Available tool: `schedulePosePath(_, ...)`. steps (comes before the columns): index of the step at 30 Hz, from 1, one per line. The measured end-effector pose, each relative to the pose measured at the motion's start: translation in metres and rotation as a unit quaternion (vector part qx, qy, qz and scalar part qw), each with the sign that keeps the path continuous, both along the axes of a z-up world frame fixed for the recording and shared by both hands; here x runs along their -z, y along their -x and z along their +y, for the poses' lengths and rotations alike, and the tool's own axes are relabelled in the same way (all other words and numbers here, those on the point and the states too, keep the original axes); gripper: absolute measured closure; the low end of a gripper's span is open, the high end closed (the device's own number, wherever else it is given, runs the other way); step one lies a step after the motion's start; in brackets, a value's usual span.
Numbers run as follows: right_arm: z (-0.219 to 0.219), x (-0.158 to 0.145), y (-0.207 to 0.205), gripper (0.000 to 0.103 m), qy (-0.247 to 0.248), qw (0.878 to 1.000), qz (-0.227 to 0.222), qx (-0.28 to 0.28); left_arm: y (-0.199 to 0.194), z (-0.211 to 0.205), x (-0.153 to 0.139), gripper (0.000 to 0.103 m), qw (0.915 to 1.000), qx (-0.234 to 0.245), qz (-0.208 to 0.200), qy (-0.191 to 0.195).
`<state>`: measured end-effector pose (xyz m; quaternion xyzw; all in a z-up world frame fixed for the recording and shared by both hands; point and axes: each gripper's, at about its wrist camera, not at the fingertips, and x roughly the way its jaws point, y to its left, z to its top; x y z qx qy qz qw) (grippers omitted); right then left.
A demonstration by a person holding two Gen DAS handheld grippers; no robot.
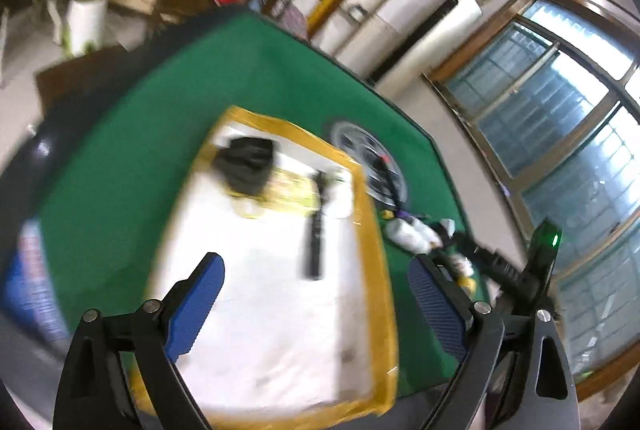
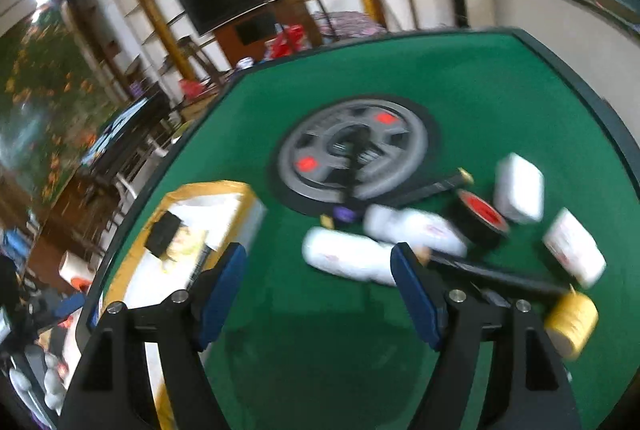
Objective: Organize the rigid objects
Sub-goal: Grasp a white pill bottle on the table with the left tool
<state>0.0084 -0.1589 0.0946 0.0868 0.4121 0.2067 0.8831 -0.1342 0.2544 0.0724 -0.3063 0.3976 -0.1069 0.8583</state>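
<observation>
A white tray with a yellow rim [image 1: 376, 270] lies on the green table; it holds a black object [image 1: 246, 163], a yellow packet [image 1: 288, 193] and a black stick [image 1: 314, 246]. My left gripper [image 1: 316, 290] is open and empty above the tray. My right gripper [image 2: 318, 282] is open and empty above the green felt, near two white bottles [image 2: 348, 256] lying on their sides. Around them lie white boxes [image 2: 518, 187], a black and red tape roll [image 2: 480, 218], a yellow spool [image 2: 572, 322] and black sticks [image 2: 500, 276]. The tray also shows in the right wrist view [image 2: 236, 205].
A grey round wheel-like disc [image 2: 356, 149] sits at the table's centre. The table's dark edge [image 2: 600, 109] runs on the right. Windows [image 1: 560, 133] stand beyond the table. Shelves, a television and clutter fill the room behind.
</observation>
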Motion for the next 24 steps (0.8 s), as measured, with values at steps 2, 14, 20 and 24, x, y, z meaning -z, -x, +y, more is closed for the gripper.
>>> schedulePosePath(2,-0.021,0.005,0.003,0.029,-0.015,1.000,0.009,0.011,-0.025,-0.013,0.008,0.008,0.9994,0.010,0.030,0.014)
schedulePosePath(14,-0.090,0.000,0.026,0.029,-0.058,0.996,-0.010,0.061,-0.127,-0.039,0.054,0.007,0.9925,-0.041,0.112,0.025)
schedulePosePath(20,-0.123,0.007,0.019,0.029,-0.071,0.992,-0.012,0.101,-0.107,-0.075,0.006,0.007,0.9977,0.021,0.064,0.005)
schedulePosePath(24,-0.150,0.013,0.006,0.029,-0.073,0.986,-0.031,0.149,-0.085,-0.131,-0.026,0.004,0.9921,0.084,0.022,-0.091)
